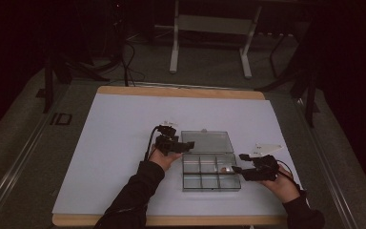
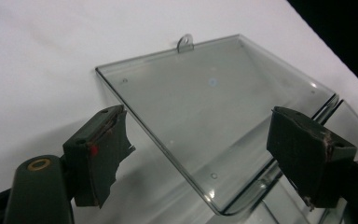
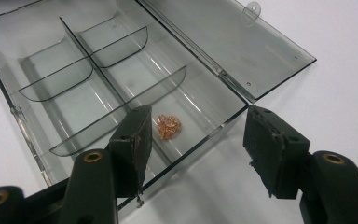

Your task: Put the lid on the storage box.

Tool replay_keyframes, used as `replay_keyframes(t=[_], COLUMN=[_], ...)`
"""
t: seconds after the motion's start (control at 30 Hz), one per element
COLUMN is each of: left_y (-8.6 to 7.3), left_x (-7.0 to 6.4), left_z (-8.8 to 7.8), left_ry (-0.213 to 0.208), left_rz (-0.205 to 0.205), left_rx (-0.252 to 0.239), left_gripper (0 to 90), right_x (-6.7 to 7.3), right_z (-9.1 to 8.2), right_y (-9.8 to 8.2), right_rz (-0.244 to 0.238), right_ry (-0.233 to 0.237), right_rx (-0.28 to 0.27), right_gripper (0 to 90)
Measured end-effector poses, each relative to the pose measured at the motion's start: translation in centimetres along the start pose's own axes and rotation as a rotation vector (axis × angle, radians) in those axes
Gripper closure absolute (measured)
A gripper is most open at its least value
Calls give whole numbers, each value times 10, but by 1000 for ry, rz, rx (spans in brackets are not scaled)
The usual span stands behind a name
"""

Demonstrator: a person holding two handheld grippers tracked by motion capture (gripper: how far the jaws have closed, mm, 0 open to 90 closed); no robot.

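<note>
The left gripper point(image 1: 188, 144) sits at the left edge of the clear plastic box point(image 1: 211, 177), just over the near left corner of its open lid point(image 1: 206, 142), which lies flat on the white table point(image 1: 119, 129). Its jaws stand apart with the lid's edge between them, not pressed. In the box's far right compartment lies a small coil of copper wire point(image 3: 168, 126). The right gripper point(image 1: 236, 168) hovers at the box's right wall, jaws apart, holding nothing.
</note>
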State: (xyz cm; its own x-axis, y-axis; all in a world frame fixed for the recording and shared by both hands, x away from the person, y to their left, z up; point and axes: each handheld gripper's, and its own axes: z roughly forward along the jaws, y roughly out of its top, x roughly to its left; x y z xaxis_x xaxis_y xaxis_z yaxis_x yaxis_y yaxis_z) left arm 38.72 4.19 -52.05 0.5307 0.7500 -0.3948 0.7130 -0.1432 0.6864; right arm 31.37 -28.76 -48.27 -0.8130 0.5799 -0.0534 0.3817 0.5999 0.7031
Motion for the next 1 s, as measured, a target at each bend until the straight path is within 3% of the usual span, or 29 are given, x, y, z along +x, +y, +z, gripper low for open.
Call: replay_keyframes(t=[0.23, 0.47, 0.6, 0.8, 1.0], left_y=[-5, -3, -3, -4, -6], left_x=[9, 12, 17, 14, 5], left_z=[9, 10, 11, 9, 3], left_ry=[-31, -96, -144, -139, -116], left_rz=[-73, -109, -160, -122, -47], left_rx=[50, 72, 88, 54, -11], left_gripper=[235, 320, 375, 417, 499], right_x=[0, 0, -1, -3, -11], right_z=[2, 2, 3, 5, 10], right_y=[-1, 0, 0, 1, 2], right_rz=[-1, -1, 2, 10, 49], right_ry=[7, 6, 5, -6, -24], right_rx=[12, 11, 11, 6, -11], right_gripper=[425, 430, 433, 440, 448])
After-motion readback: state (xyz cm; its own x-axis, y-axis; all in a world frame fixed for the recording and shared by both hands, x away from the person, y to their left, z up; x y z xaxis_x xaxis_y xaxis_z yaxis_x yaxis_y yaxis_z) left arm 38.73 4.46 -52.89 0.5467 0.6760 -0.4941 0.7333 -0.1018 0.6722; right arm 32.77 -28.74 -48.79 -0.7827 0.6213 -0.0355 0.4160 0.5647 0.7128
